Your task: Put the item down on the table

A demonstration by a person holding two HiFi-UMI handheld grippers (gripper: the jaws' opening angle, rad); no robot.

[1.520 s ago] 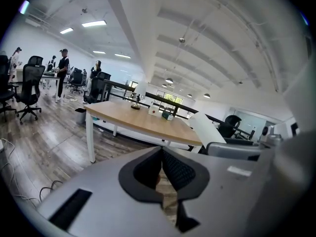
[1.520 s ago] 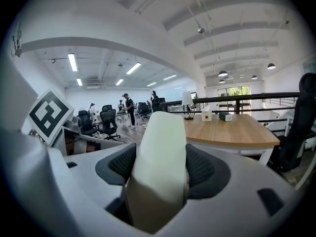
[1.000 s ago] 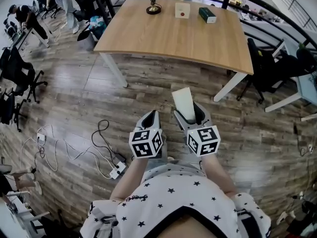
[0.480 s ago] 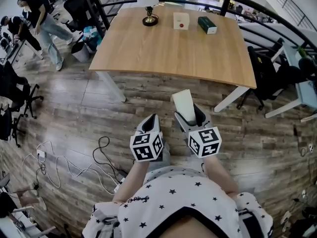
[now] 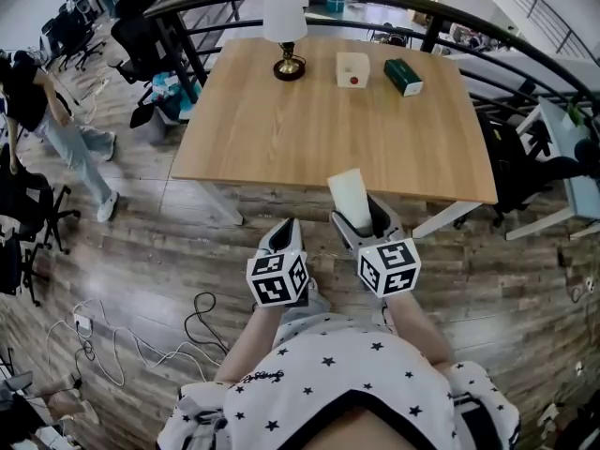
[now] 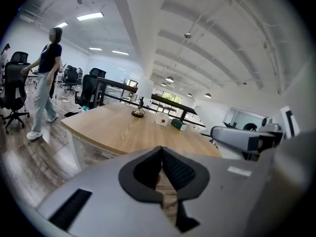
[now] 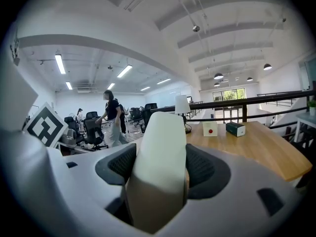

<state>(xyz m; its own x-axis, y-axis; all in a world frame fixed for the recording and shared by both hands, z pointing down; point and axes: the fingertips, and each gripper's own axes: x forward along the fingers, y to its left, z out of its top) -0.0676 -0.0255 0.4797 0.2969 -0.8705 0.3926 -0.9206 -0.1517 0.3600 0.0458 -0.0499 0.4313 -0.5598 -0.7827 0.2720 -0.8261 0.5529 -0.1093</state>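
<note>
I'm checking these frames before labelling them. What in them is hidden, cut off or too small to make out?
- Pale item: its lower end sits inside the right claw in the head view and the right gripper view, so what it is stays unclear.
- Dark green box: its print is too small in every view.
- White box: only a red dot shows.
- Table: its top hides most of the legs in the head view.

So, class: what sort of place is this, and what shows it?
Probably an open-plan office: rolling office chairs, a large wooden table and ceiling strip lights.
</note>
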